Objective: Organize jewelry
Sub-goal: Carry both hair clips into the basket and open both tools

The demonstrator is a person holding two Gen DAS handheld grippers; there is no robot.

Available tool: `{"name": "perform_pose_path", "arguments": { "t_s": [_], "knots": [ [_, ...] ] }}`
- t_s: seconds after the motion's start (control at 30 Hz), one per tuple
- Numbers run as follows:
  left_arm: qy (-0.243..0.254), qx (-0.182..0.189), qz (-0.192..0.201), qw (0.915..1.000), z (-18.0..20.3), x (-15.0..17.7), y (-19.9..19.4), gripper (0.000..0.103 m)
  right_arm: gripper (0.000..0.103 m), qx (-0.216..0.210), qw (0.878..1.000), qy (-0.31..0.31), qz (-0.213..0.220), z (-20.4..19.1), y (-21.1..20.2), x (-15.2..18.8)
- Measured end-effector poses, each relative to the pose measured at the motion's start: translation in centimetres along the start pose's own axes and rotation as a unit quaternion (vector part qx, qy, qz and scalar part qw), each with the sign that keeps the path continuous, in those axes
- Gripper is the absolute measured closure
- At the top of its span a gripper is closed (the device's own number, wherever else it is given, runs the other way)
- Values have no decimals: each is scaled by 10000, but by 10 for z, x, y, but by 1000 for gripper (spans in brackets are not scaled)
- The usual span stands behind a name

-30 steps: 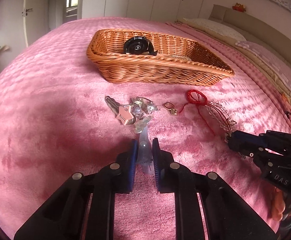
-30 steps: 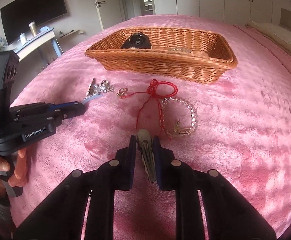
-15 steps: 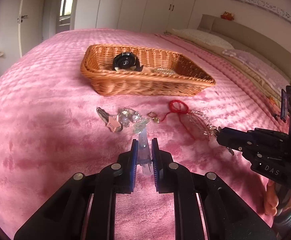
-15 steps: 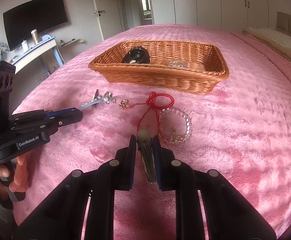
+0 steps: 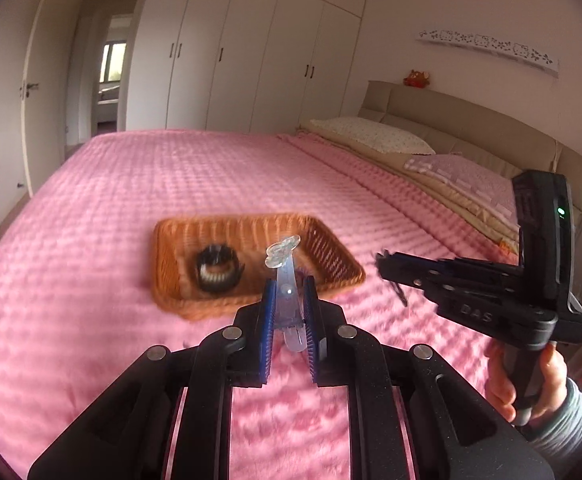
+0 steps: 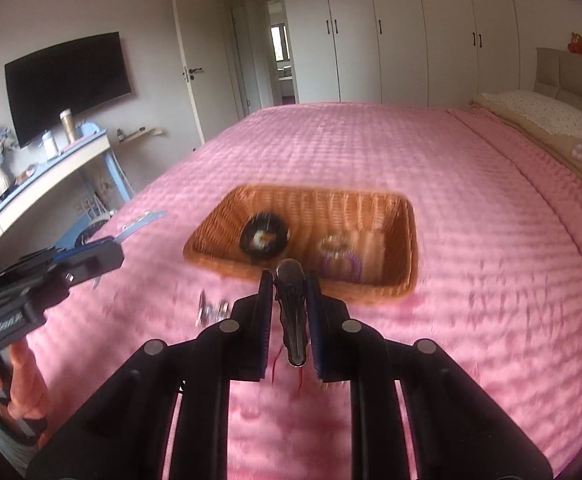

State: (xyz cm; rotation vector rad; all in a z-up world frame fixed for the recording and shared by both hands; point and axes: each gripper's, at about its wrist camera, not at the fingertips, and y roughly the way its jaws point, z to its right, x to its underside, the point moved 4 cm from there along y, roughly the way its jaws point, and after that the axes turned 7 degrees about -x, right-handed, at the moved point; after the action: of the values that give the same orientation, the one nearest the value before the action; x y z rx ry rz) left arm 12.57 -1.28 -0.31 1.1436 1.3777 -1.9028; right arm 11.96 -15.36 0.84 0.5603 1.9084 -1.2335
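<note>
My left gripper (image 5: 287, 300) is shut on a clear blue hair clip (image 5: 285, 276) with a crystal flower tip, held up in the air before the wicker basket (image 5: 343, 276). My right gripper (image 6: 289, 300) is shut on a dark metal hair clip (image 6: 291, 308), also raised near the basket (image 6: 409, 240). The basket holds a black scrunchie (image 5: 216, 270), which also shows in the right wrist view (image 6: 265, 236), and a beaded bracelet (image 6: 337, 258). Silver jewelry (image 6: 211, 312) and a red cord (image 6: 301, 378) lie on the pink bedspread below my right gripper, blurred.
The pink bedspread (image 5: 91, 280) covers a wide bed. Pillows (image 5: 371, 136) and a headboard are at the right. A desk (image 6: 51, 168) with a cup and a wall TV (image 6: 67, 84) stand left of the bed. Wardrobes line the far wall.
Both grippers have lifted off the bedspread with their clips and tilted up. The basket now looks farther and lower. The loose jewelry has dropped out of the left view.
</note>
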Motion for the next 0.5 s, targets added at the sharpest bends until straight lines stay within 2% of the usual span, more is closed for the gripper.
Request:
{"name": "perform_pose_path", "arguments": {
  "t_s": [0.13, 0.23, 0.4, 0.5],
  "knots": [
    [1, -29, -201, 9998, 0, -29, 39, 91, 89, -117, 9990, 414, -89, 28, 37, -39],
    [-108, -22, -434, 9990, -7, -38, 84, 91, 89, -191, 9969, 704, -288, 51, 74, -50],
    [-389, -55, -788, 9961, -23, -23, 157, 91, 89, -286, 9891, 1288, -654, 90, 135, -45],
    [-446, -12, -903, 9949, -27, -10, 177, 91, 89, -316, 9861, 1355, -907, 101, 164, -36]
  ]
}}
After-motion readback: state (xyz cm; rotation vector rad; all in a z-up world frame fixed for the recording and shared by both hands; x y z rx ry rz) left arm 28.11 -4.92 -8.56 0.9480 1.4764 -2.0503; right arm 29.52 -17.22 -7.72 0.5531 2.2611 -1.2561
